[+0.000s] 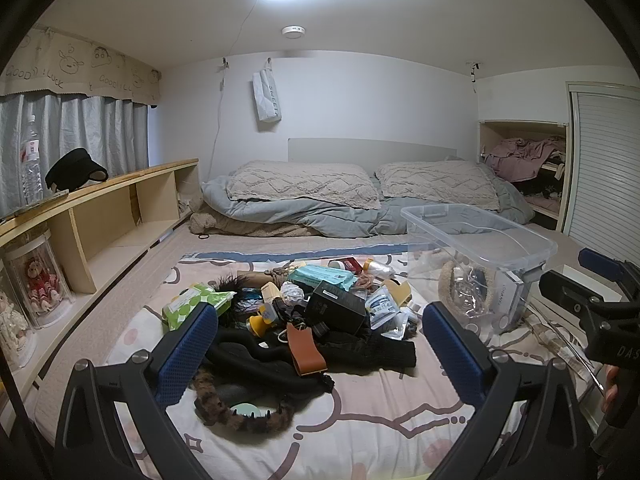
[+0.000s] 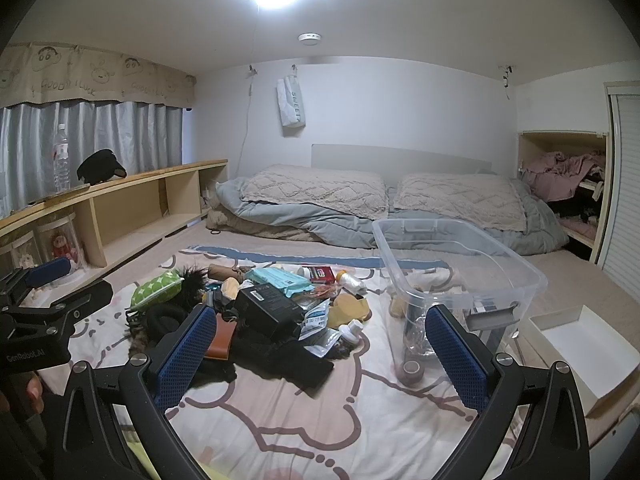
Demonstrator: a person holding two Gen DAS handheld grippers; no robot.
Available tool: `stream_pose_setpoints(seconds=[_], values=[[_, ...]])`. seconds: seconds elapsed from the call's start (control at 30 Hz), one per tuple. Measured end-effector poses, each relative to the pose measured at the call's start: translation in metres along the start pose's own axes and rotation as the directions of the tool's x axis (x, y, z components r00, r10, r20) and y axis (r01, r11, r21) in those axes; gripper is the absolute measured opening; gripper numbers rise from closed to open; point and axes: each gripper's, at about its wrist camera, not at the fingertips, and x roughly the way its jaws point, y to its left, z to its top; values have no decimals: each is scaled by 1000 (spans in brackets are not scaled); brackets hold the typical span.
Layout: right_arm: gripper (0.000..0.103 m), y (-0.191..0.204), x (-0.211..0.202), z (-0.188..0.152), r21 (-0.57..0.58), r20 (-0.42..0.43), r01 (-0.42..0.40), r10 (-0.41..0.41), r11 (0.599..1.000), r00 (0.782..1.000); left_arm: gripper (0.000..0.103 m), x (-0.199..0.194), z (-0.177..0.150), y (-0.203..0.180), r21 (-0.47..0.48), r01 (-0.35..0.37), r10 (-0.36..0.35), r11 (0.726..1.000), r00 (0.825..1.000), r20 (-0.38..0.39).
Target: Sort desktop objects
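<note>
We hold both grippers above a bed (image 1: 360,420) spread with a patterned sheet, and neither touches anything. The left gripper (image 1: 320,344) has its jaws wide apart and empty, hanging over the near edge of a heap of clutter (image 1: 316,312). The right gripper (image 2: 320,348) also has its jaws spread with nothing between them, and it hovers between the heap and a clear plastic bin (image 2: 460,264).

The heap sits in the middle of the sheet. In it we pick out a black box (image 1: 336,304), a green dotted wipes pack (image 1: 192,300) on its left edge, a teal tissue pack (image 1: 320,276) toward the back, a brown leather strap (image 1: 304,350) near the front, and a furry leopard-print headband (image 1: 240,412) lying closest to us. Dark cloth items tangle through the pile; we cannot tell them apart.

The bin stands upright just right of the heap, with a few items already inside at its bottom. A small roll of tape (image 2: 412,370) lies on the sheet at its near corner. A white open box (image 2: 580,344) rests at the bed's right edge, beside the bin. Two pillows (image 1: 304,180) lie at the head of the bed.
</note>
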Motion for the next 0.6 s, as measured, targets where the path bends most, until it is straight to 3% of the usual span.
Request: stream_pose_setpoints(seconds=[0.6], values=[[103,-1,-2,3,4,2,0,0,1000,1000,103,0,0,0,0,1,-1,1000,1000,-1]])
